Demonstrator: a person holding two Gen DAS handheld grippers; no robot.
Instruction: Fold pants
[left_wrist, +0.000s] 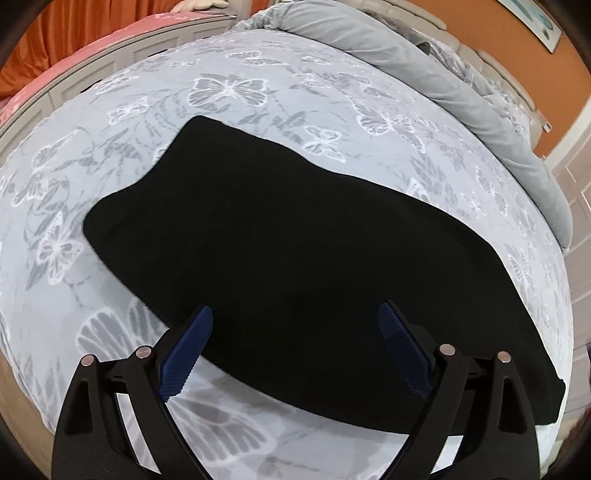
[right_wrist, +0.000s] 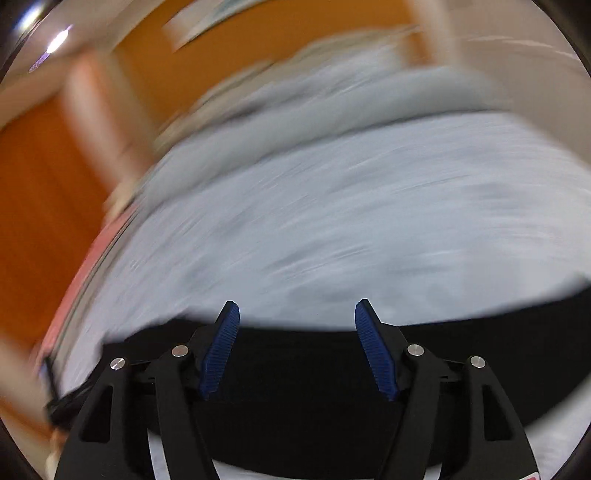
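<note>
Pants (left_wrist: 295, 236), black, lie folded flat on a butterfly bedspread (left_wrist: 258, 85), released.
Left gripper (left_wrist: 295, 321) and right gripper (right_wrist: 297, 314) hover spread, empty; next likely another fold or finish.

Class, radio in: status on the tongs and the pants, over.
Left tongs open, empty. Right tongs open, empty, view blurred. Black pants flat on the bed. Nothing in the way.

The right wrist view is smeared by motion: the bed (right_wrist: 332, 221), the orange wall (right_wrist: 44, 206) and the grey duvet (right_wrist: 314, 110) at twelve o'clock lose all detail. The black pants (right_wrist: 295, 369) run out of frame at three o'clock. In the left wrist view, the pants (left_wrist: 295, 258) show no seams or folds, only flat black.
</note>
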